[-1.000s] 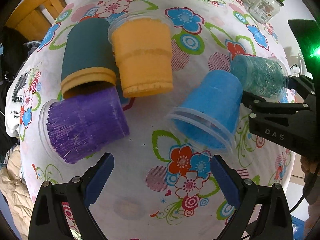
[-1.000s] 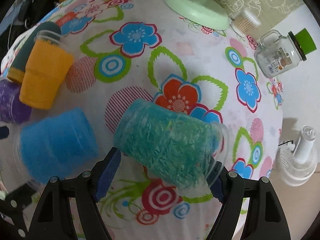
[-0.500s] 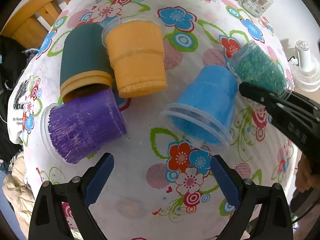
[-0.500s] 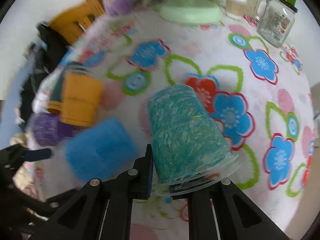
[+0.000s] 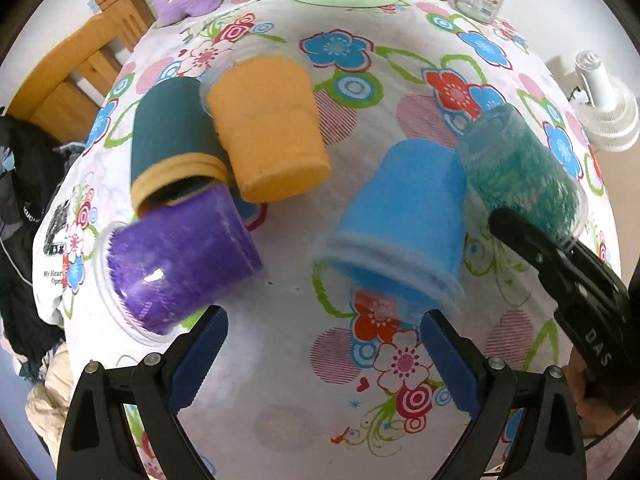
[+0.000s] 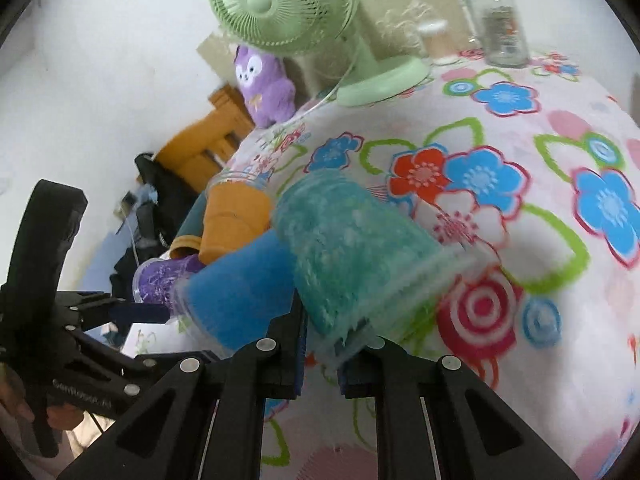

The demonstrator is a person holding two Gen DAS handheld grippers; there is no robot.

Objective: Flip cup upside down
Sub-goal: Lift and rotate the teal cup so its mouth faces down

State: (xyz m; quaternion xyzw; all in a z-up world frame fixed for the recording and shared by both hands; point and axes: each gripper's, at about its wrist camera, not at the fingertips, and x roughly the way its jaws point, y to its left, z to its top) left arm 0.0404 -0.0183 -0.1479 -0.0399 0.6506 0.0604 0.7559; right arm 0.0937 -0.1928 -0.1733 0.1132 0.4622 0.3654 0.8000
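Observation:
My right gripper (image 6: pixel 322 354) is shut on the rim of the teal cup (image 6: pixel 352 256), which is tilted with its base up and away from me. In the left wrist view the teal cup (image 5: pixel 520 176) sits at the right with the right gripper (image 5: pixel 560 264) on its rim. The blue cup (image 5: pixel 400 224) lies on its side beside it, also seen in the right wrist view (image 6: pixel 240 296). My left gripper (image 5: pixel 324 360) is open and empty, just in front of the blue cup and the purple cup (image 5: pixel 176 264).
An orange cup (image 5: pixel 268 128) and a dark green cup (image 5: pixel 172 140) lie on the flowered tablecloth (image 5: pixel 280 360). A green fan (image 6: pixel 288 4), a purple plush toy (image 6: pixel 264 84) and a glass jar (image 6: pixel 500 24) stand at the back. A small white fan (image 5: pixel 604 108) is at right.
My right gripper closed on the teal cup's rim, lifted and turned it so its base tips upward. The left gripper stayed open and moved a little nearer the cups.

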